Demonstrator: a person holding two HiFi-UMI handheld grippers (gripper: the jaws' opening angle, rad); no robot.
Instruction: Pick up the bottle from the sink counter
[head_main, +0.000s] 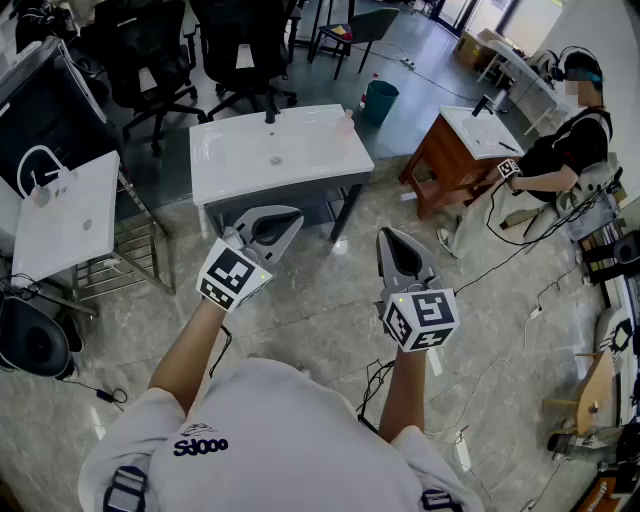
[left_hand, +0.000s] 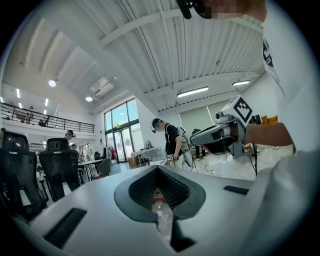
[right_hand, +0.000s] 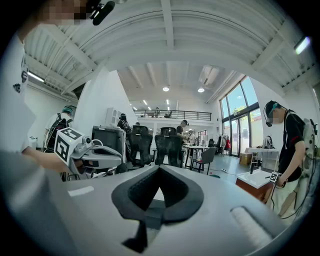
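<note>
The white sink counter (head_main: 240, 165) stands ahead of me with a dark faucet (head_main: 270, 116) at its back edge. A small pale bottle (head_main: 347, 121) stands upright on its far right corner. My left gripper (head_main: 286, 222) hovers just in front of the counter's near edge, shut and holding nothing. My right gripper (head_main: 389, 238) is level with it to the right, over the floor, also shut and holding nothing. From the left gripper view, the left gripper (left_hand: 159, 172) sees the right gripper (left_hand: 220, 135) beside it. The right gripper (right_hand: 159, 172) points at the room, and the bottle is not in that view.
A second sink on a brown wooden stand (head_main: 455, 150) is at the right, with a person (head_main: 565, 150) beside it. Another white basin (head_main: 70, 215) stands at the left. Black office chairs (head_main: 150, 50) and a teal bin (head_main: 380, 100) are behind the counter. Cables (head_main: 510, 250) cross the floor.
</note>
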